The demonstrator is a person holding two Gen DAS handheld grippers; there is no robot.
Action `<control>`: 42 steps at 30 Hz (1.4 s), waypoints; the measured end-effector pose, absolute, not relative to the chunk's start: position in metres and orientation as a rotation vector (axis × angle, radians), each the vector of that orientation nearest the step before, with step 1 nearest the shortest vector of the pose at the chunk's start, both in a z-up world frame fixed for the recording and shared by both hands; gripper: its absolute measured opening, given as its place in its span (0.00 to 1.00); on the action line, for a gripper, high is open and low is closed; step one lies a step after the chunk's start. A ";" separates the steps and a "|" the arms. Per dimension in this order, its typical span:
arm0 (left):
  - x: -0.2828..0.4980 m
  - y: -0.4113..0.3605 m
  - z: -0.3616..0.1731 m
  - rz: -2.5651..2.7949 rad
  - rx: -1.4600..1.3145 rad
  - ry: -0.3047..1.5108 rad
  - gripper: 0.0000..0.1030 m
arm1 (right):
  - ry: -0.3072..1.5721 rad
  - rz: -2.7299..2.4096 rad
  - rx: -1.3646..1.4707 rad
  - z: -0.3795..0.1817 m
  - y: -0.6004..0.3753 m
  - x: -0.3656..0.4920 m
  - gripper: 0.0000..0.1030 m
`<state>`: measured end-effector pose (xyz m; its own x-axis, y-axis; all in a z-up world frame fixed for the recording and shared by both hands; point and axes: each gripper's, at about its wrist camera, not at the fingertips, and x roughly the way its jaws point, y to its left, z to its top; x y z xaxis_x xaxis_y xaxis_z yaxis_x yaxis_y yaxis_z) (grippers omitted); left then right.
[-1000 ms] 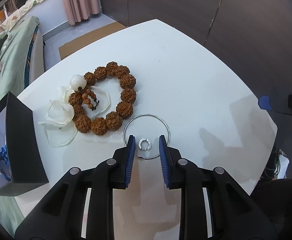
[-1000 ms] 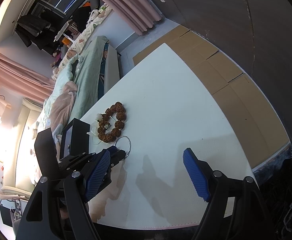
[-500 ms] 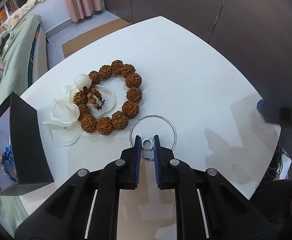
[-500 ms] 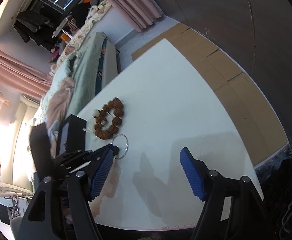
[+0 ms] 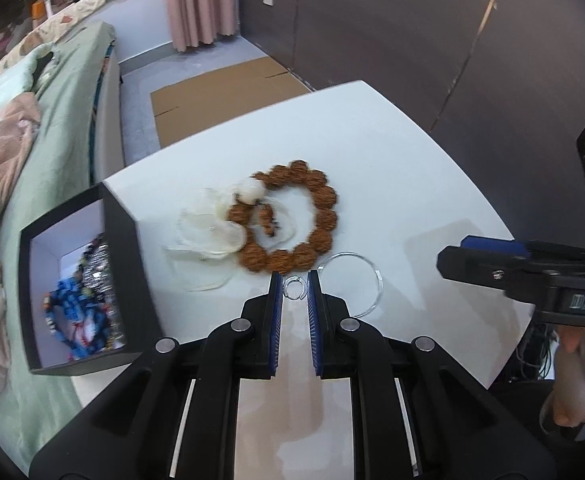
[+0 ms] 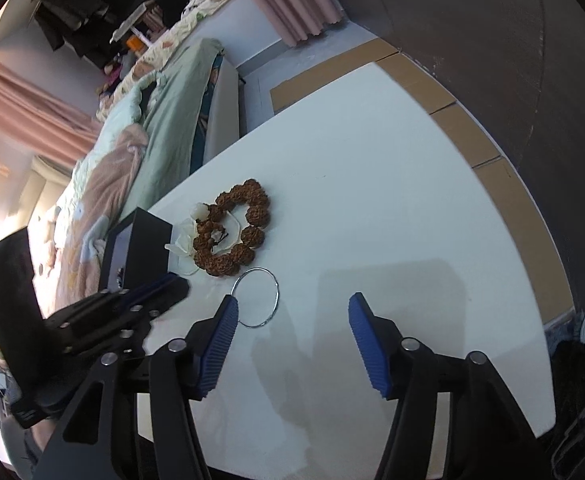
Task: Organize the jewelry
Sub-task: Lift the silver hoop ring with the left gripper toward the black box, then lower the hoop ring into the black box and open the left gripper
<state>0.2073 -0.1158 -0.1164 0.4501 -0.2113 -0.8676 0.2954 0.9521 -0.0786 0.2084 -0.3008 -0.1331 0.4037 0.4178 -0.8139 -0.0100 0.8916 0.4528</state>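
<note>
With my left claw (image 5: 292, 285) clamped on the small ring (image 5: 294, 289), the open box (image 5: 126, 240) lies to its left, while my right claw (image 6: 292, 316) gapes.

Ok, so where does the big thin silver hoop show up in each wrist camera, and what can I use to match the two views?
Left wrist view: the silver hoop lies on the white table, right of the left gripper, which is shut on the small ring.
Right wrist view: the hoop lies just above the open right gripper's left finger.
Shared landmark: the brown bead bracelet, just beyond the hoop in both.
</note>
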 end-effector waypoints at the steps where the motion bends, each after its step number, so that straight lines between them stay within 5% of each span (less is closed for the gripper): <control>1: 0.207 -0.111 -0.115 -0.305 0.080 1.057 0.13 | 1.135 0.279 0.402 -0.134 -0.299 0.209 0.53; 23: 0.176 -0.008 -0.075 -0.149 -0.073 0.986 0.13 | 1.251 0.291 0.176 -0.157 -0.238 0.250 0.29; 38: 0.169 0.026 -0.072 -0.105 -0.126 0.976 0.13 | 1.279 0.421 0.010 -0.156 -0.192 0.231 0.27; 42: 0.173 0.027 -0.073 -0.109 -0.138 0.978 0.13 | 1.276 0.380 -0.025 -0.157 -0.194 0.229 0.05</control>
